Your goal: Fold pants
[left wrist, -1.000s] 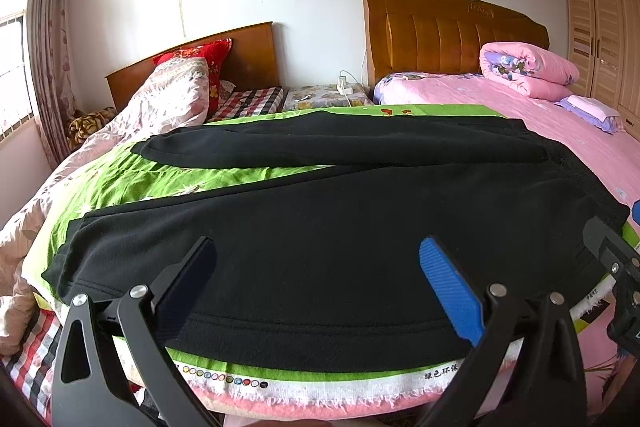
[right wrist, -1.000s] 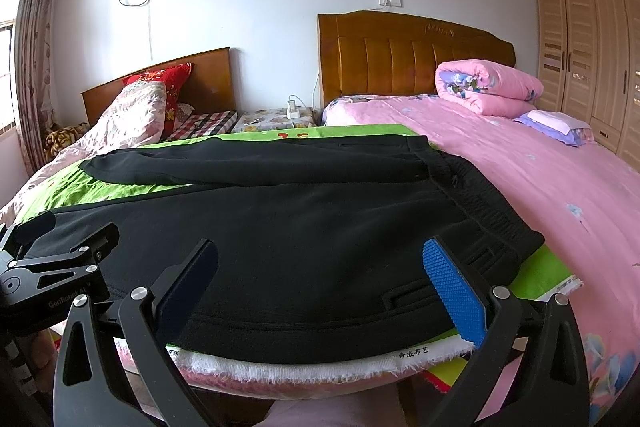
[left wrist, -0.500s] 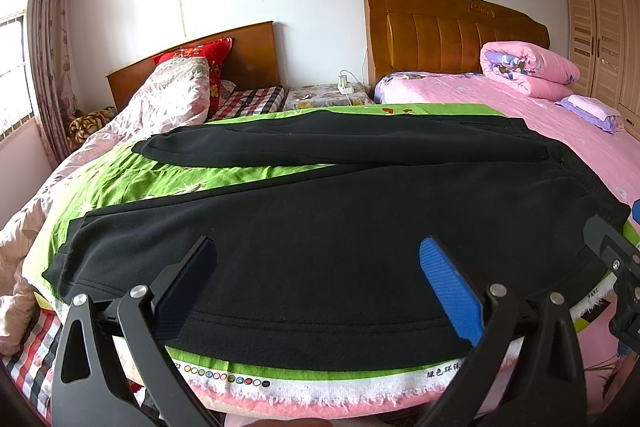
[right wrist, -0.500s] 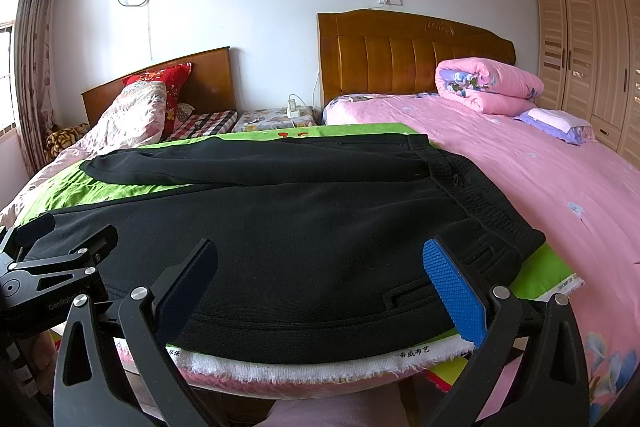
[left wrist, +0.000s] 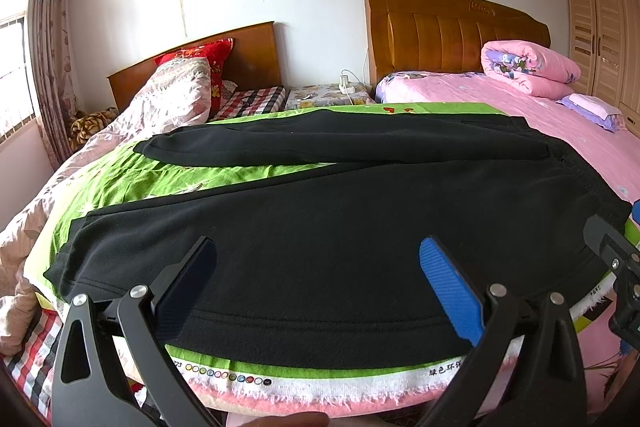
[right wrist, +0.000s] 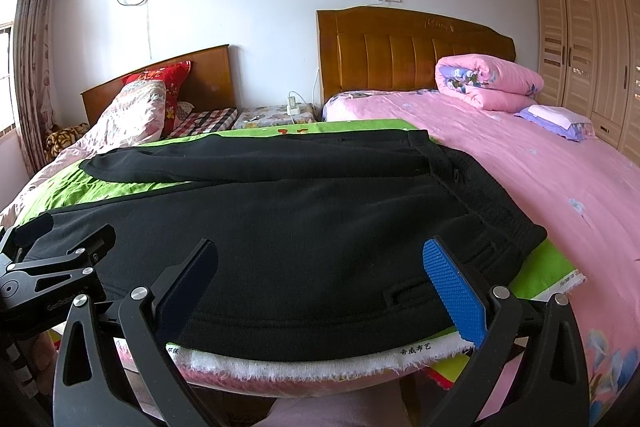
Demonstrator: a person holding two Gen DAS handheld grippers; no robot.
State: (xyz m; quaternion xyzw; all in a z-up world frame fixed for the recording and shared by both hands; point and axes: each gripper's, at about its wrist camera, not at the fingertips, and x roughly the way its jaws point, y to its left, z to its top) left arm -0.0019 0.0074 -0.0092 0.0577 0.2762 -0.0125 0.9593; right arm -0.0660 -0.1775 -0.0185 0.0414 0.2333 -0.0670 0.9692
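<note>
Pants (left wrist: 320, 227) lie flat on a cloth (left wrist: 132, 179) spread over the bed's (right wrist: 560, 187) near edge, waistband toward the right, legs toward the left, one leg behind the other. A rolled quilt (right wrist: 488, 81) sits at the headboard (right wrist: 400, 47). A second bed (left wrist: 248, 99) stands left, a nightstand (left wrist: 324, 95) between them.

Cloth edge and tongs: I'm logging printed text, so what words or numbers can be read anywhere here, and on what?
"GenRobot" (end unclear): left tongs body.
"绿色环保": white edge of green cloth.
"帝威布艺": same edge.
"环保": same edge.
"23": by the colour dots.
Sideways print: too blurred.
</note>
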